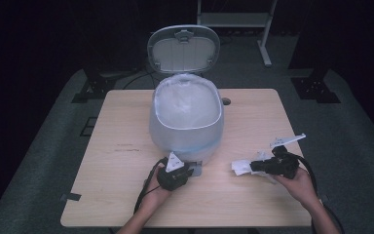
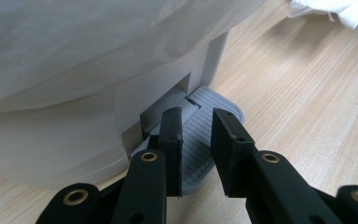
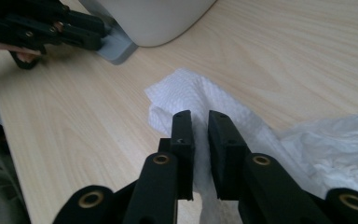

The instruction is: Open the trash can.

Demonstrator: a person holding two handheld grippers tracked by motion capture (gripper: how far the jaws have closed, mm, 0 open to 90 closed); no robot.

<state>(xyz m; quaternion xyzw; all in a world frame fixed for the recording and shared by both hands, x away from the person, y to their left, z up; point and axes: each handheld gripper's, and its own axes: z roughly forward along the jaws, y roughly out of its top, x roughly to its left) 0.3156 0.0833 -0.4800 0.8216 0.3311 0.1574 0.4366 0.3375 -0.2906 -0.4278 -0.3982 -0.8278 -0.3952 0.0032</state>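
High view: white pedal bin (image 1: 187, 117) stands mid-bench (image 1: 253, 195), lid (image 1: 183, 48) raised upright at the far side, liner bag (image 1: 175, 83) folded over the rim. Grey foot pedal (image 2: 209, 140) juts from the bin's base toward the person. Left claw (image 2: 196, 140) rests on the pedal, jaws nearly together with nothing clamped between them. Right claw (image 3: 200, 140) pinches a crumpled white paper towel (image 3: 200, 93) lying on the bench right of the bin; its long axis runs left-right across the bench.
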